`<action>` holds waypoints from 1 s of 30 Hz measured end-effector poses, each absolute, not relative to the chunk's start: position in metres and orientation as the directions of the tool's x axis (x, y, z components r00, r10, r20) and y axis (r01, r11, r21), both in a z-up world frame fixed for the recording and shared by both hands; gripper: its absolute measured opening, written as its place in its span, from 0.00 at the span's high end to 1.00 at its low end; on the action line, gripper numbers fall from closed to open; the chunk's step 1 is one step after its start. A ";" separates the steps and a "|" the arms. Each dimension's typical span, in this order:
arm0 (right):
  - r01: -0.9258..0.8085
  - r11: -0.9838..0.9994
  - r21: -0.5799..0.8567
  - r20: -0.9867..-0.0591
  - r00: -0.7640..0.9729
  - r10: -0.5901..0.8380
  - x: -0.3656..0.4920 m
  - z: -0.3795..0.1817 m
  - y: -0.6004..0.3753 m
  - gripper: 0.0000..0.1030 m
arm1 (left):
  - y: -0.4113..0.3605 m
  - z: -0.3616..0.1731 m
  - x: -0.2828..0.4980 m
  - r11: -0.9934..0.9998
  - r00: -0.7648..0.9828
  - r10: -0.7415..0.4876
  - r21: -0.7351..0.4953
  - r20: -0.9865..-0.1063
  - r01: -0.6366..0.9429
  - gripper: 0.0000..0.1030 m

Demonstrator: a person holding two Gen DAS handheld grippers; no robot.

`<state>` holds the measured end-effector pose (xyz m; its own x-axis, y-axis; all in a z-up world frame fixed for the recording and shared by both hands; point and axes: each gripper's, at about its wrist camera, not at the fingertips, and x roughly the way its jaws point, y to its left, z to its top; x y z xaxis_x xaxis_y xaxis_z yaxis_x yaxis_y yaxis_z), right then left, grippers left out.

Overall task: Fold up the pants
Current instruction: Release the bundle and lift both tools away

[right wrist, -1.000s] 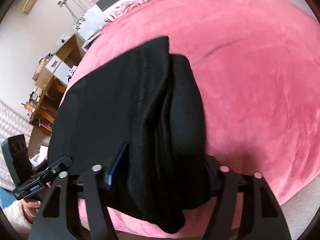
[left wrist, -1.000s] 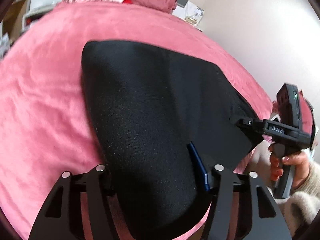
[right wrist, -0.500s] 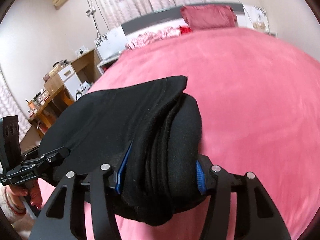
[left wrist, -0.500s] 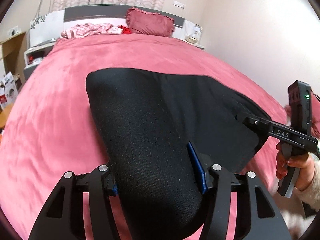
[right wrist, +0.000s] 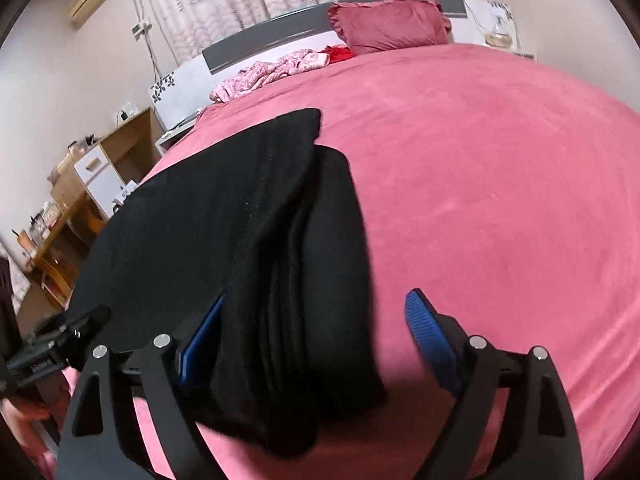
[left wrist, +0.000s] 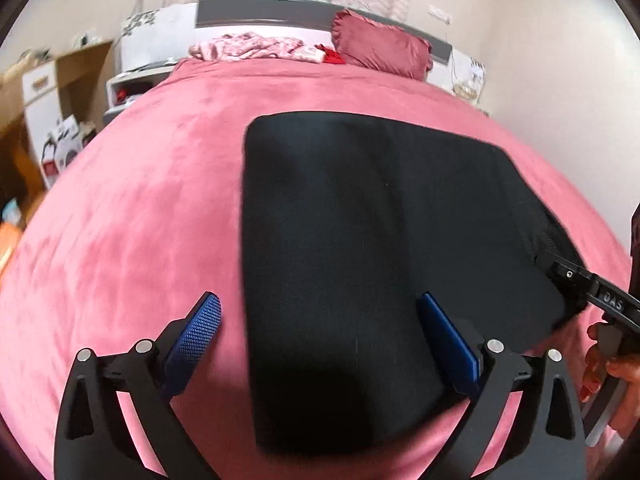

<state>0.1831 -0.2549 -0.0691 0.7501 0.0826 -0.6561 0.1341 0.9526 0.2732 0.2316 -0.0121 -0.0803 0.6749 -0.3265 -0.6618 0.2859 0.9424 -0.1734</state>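
Note:
The black pants (left wrist: 360,240) lie folded in a thick flat stack on the pink bed (left wrist: 132,220). My left gripper (left wrist: 320,332) is open, its blue pads wide apart over the stack's near left corner. My right gripper (right wrist: 316,332) is open too, astride the layered near right edge of the pants (right wrist: 248,248). The right gripper's finger (left wrist: 588,288) shows at the stack's right edge in the left wrist view. The left gripper's finger (right wrist: 60,340) shows at lower left in the right wrist view.
A pink pillow (left wrist: 380,50) and crumpled pink clothes (left wrist: 256,48) lie at the grey headboard (left wrist: 280,10). Wooden shelves and boxes (right wrist: 88,176) stand left of the bed. A wall rises on the right.
Both grippers were shut on the pants' near edge; they have opened and let go. The pants now lie flat on the bed and both grippers have tilted up.

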 end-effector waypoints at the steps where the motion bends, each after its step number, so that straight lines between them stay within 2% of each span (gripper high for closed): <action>1: 0.152 0.959 0.238 -0.646 0.762 0.040 0.177 -0.060 -0.254 0.19 | -0.008 -0.074 0.220 0.951 0.709 -0.302 -0.149 -0.637 0.270 0.05; 3: 0.177 0.968 0.179 -0.583 0.811 -0.041 0.157 -0.036 -0.243 0.44 | -0.004 -0.061 0.195 0.972 0.796 -0.224 -0.072 -0.563 0.223 0.05; 4: 0.156 0.971 0.182 -0.544 0.838 -0.033 0.148 -0.023 -0.235 0.59 | -0.004 -0.056 0.187 0.976 0.826 -0.205 -0.053 -0.525 0.209 0.05; 5: 0.123 0.973 0.194 -0.525 0.851 -0.003 0.147 -0.017 -0.230 0.64 | -0.005 -0.049 0.179 0.974 0.849 -0.221 -0.056 -0.480 0.221 0.05; 6: 0.082 0.975 0.209 -0.513 0.857 0.038 0.145 -0.014 -0.225 0.65 | -0.010 -0.046 0.177 0.963 0.847 -0.263 -0.070 -0.463 0.261 0.05; 8: 0.000 0.971 0.238 -0.550 0.824 0.135 0.159 -0.017 -0.210 0.67 | -0.031 -0.044 0.181 0.948 0.827 -0.288 -0.019 -0.482 0.319 0.05; 10: 0.007 0.978 0.209 -0.608 0.784 0.124 0.170 -0.029 -0.203 0.71 | -0.051 -0.051 0.191 0.937 0.812 -0.260 0.069 -0.522 0.344 0.05; 12: 0.078 0.984 0.163 -0.673 0.738 0.053 0.180 -0.048 -0.211 0.85 | -0.065 -0.074 0.207 0.916 0.750 -0.226 0.126 -0.622 0.380 0.05; 13: 0.102 0.979 0.175 -0.680 0.732 0.045 0.184 -0.055 -0.220 1.00 | -0.066 -0.078 0.206 0.915 0.744 -0.230 0.120 -0.628 0.384 0.05; 15: 0.115 0.960 0.256 -0.659 0.747 0.086 0.183 -0.060 -0.234 1.00 | -0.059 -0.078 0.202 0.922 0.744 -0.254 0.077 -0.618 0.379 0.05; 17: 0.126 0.957 0.261 -0.643 0.762 0.075 0.176 -0.054 -0.229 1.00 | -0.054 -0.075 0.197 0.933 0.734 -0.242 0.057 -0.634 0.357 0.05; 18: 0.124 0.958 0.257 -0.633 0.771 0.070 0.173 -0.049 -0.224 0.96 | -0.052 -0.076 0.197 0.937 0.729 -0.244 0.039 -0.640 0.348 0.05; 19: 0.120 0.958 0.260 -0.622 0.779 0.071 0.166 -0.047 -0.224 0.81 | -0.049 -0.075 0.192 0.940 0.720 -0.255 0.009 -0.646 0.341 0.05; 20: 0.110 0.957 0.268 -0.601 0.796 0.076 0.150 -0.043 -0.219 0.49 | -0.046 -0.075 0.185 0.941 0.715 -0.262 -0.009 -0.648 0.337 0.05; 22: 0.109 0.965 0.236 -0.565 0.824 0.045 0.120 -0.040 -0.205 0.16 | -0.043 -0.077 0.176 0.946 0.712 -0.265 -0.034 -0.650 0.322 0.04; 25: 0.078 0.983 0.167 -0.581 0.813 0.034 0.096 -0.046 -0.180 0.17 | -0.034 -0.087 0.148 0.960 0.693 -0.249 -0.076 -0.676 0.271 0.03; 27: 0.080 0.990 0.120 -0.615 0.788 0.011 0.083 -0.059 -0.166 0.11 | -0.025 -0.099 0.130 0.971 0.658 -0.230 -0.118 -0.717 0.210 0.04; 28: 0.091 0.990 0.106 -0.633 0.774 -0.003 0.082 -0.068 -0.163 0.05 | -0.020 -0.103 0.123 0.972 0.644 -0.229 -0.138 -0.730 0.189 0.04; 30: 0.107 0.990 0.091 -0.663 0.748 -0.020 0.075 -0.081 -0.159 0.04 | -0.014 -0.107 0.111 0.969 0.630 -0.246 -0.166 -0.737 0.183 0.04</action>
